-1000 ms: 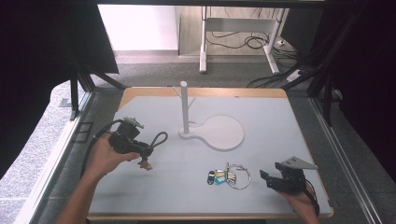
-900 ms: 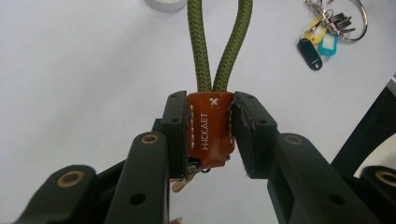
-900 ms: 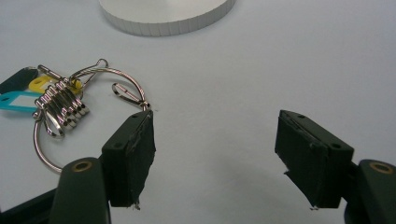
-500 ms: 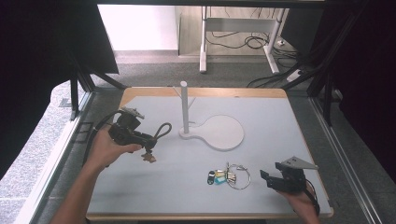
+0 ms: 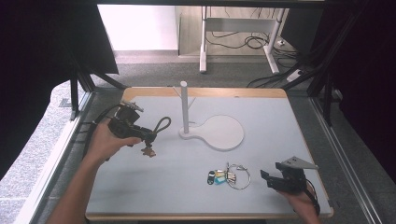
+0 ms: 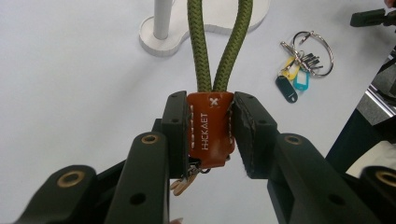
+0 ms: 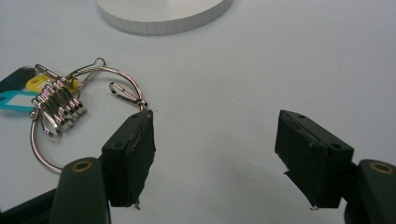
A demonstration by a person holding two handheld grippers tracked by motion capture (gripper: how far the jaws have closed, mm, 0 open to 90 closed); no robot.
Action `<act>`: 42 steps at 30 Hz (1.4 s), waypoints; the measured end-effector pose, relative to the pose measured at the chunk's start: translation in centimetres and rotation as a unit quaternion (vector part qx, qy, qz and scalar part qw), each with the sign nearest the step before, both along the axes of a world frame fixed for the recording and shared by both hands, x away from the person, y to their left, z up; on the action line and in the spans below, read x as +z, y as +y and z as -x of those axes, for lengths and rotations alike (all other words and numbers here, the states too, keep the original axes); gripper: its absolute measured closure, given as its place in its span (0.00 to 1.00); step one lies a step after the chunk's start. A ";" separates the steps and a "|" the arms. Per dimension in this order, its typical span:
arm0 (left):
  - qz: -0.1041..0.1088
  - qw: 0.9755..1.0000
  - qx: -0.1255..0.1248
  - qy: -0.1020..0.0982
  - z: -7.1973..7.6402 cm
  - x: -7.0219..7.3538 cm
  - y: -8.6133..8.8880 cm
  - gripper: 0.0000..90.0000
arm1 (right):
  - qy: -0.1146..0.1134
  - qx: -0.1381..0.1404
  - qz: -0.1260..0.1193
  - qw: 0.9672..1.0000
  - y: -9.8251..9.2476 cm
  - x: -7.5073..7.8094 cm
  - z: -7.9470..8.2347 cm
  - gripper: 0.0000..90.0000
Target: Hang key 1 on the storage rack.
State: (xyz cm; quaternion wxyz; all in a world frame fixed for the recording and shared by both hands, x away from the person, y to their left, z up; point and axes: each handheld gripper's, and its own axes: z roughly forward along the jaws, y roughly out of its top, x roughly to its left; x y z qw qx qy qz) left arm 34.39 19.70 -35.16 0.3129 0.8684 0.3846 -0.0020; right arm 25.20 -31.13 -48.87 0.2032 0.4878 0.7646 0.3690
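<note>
Above the table's point(image 5: 280, 126) left half, the left gripper point(image 5: 148, 136) clamps a brown leather tab point(image 6: 210, 128) with its green cord loop point(image 6: 219, 42). Near the keyring point(image 5: 229, 177), the right gripper point(image 7: 215, 154) rests with jaws spread, holding nothing.

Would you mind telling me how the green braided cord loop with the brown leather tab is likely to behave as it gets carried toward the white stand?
The green braided cord loop probably holds its shape fairly well: it stands out from the grip without drooping. The brown leather tab, clamped in the left gripper, looks grippy, so slipping seems unlikely. The small metal piece hanging below may swing.
</note>
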 end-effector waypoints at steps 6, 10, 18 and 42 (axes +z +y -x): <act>0.004 1.000 0.003 -0.002 -0.5 0.7 0.3 0.75 | 0.000 0.001 0.002 1.000 0.1 -0.1 0.0 0.32; 0.007 1.000 0.003 -0.003 -0.8 1.1 0.2 0.75 | 0.000 0.002 0.002 1.000 0.1 -0.1 0.0 0.32; 0.002 1.000 -0.006 -0.006 -1.7 1.8 -0.4 0.75 | 0.000 0.000 0.001 1.000 0.1 -0.1 -0.1 0.32; -0.001 1.000 0.004 0.017 -6.3 2.7 -0.7 0.75 | 0.006 0.000 0.000 1.000 0.0 -0.3 -0.3 0.32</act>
